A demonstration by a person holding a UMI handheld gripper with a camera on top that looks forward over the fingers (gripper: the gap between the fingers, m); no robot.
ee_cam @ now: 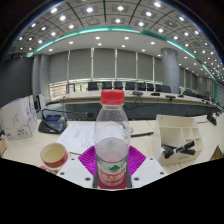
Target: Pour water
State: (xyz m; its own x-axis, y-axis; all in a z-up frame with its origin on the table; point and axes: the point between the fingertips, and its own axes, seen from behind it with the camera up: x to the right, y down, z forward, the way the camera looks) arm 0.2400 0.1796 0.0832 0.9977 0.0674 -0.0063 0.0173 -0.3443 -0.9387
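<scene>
A clear water bottle (112, 140) with a red cap stands upright between the fingers of the tool (112, 163), whose pink pads (89, 158) press its sides, clenched on it. A paper cup (54, 155) sits nearby on the pale desk (150, 150), a white box (179, 139) opposite.

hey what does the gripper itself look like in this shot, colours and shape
Little of the gripper shows. Its two fingers bear magenta pads with a fine ribbed or gridded texture, curving to either side of the water bottle. The finger bodies below look dark. No cables, markings, hand or sleeve are visible.
</scene>
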